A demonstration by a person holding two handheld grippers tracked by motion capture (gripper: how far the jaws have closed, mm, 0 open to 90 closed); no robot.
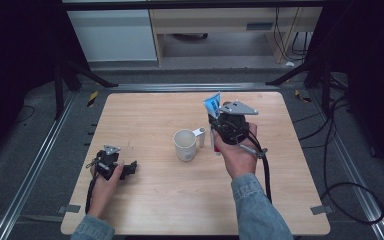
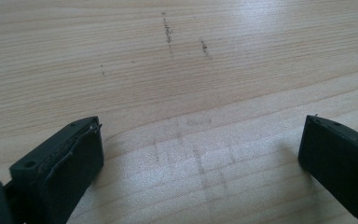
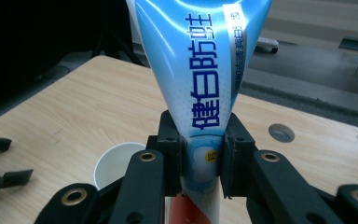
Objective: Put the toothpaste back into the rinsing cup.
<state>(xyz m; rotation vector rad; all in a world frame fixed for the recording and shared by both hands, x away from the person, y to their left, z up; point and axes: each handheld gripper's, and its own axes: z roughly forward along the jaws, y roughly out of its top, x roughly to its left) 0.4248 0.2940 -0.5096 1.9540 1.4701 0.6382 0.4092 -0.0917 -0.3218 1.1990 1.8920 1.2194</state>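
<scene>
Toothpaste tube [image 3: 200, 84], blue and white with dark blue printed characters, stands upright in the right gripper [image 3: 204, 161], whose two black jaws pinch it low on the body, just above a red band near the cap end. In the high view the tube's flat crimped end [image 1: 213, 104] rises above the gripper, held over the table just right of a white mug [image 1: 185, 144] whose handle points toward the tube.

The likeliest trouble comes from the grip itself: the tube is soft and glossy, so it may slide down through the jaws if they ease, or bulge and ooze paste if the cap is loose and they press harder; whether the cap is on cannot be told. If the tube is meant for the mug, a tilted entry could catch the rim and tip the mug, since nothing steadies it.

The left gripper [image 1: 129, 170] rests low near the table's front left edge, well apart from the mug, its jaws spread wide with nothing between them, only bare wood.

The table [image 1: 145, 107] is pale wood with rounded corners and faint scuff marks. Around it lie grey floor, metal rails, dark stand legs, trailing black cables and light cabinets at the back.
</scene>
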